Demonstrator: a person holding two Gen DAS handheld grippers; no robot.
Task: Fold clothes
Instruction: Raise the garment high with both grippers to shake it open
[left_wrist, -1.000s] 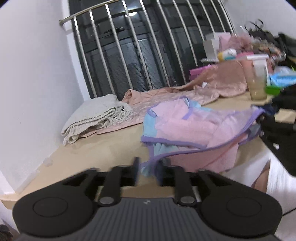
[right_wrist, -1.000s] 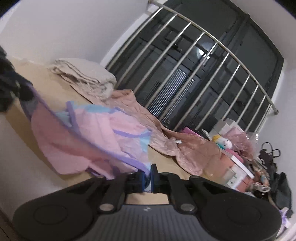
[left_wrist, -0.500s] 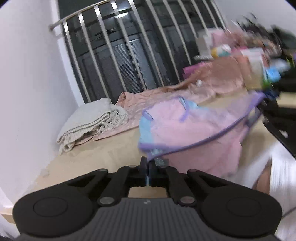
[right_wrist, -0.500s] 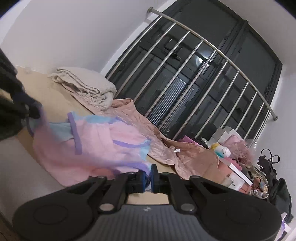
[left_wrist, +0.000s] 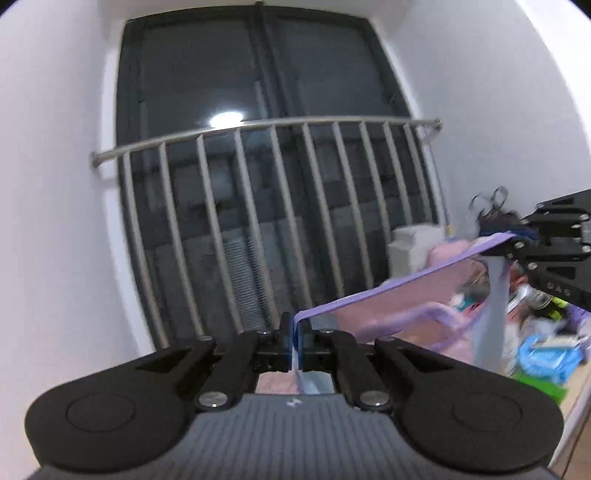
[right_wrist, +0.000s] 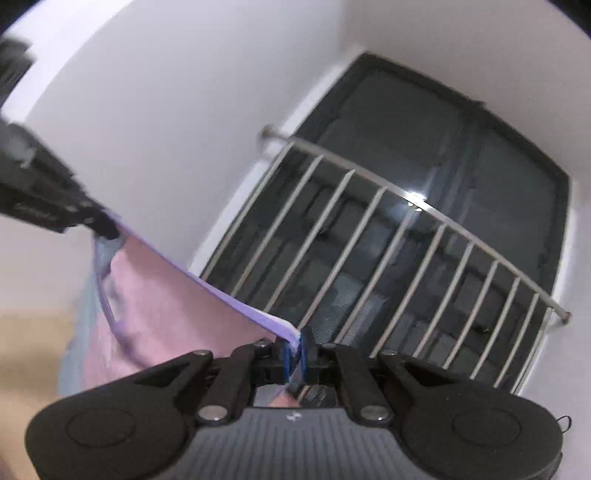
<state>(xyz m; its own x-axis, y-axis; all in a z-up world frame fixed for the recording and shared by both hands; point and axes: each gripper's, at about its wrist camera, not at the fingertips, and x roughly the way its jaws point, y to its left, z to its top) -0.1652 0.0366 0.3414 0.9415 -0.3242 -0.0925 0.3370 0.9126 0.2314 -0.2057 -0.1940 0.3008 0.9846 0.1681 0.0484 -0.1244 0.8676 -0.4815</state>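
A pink garment (left_wrist: 410, 314) with a purple trim band (left_wrist: 369, 293) is being held up in the air, stretched between the two claws. The left claw (left_wrist: 294, 345) is being kept clamped on one end of the trim band, the fabric being pinched between its blue pads. The right claw (right_wrist: 294, 356) is likewise being kept closed on the other end of the band. In the left wrist view the right claw (left_wrist: 517, 245) is showing at the right edge, with the band being pulled fairly taut from it. In the right wrist view the left claw (right_wrist: 105, 227) is showing at the upper left. The body of the garment (right_wrist: 159, 314), with pale blue parts, is hanging below the band. A barred railing (left_wrist: 266, 229) before a dark window (left_wrist: 258, 74) is being faced by both cameras. Cluttered items (left_wrist: 543, 343) are being seen low at the right, blurred; a strip of the bench (left_wrist: 576, 410) is showing there.

The step in hand is judged to be the lifting and spreading of the garment so that it hangs flat. The next move is judged to call for the garment being lowered onto the bench with the band kept stretched, so that a fold can be begun; both grips would need to be kept firm, since thin fabric may be slipping from the pads.
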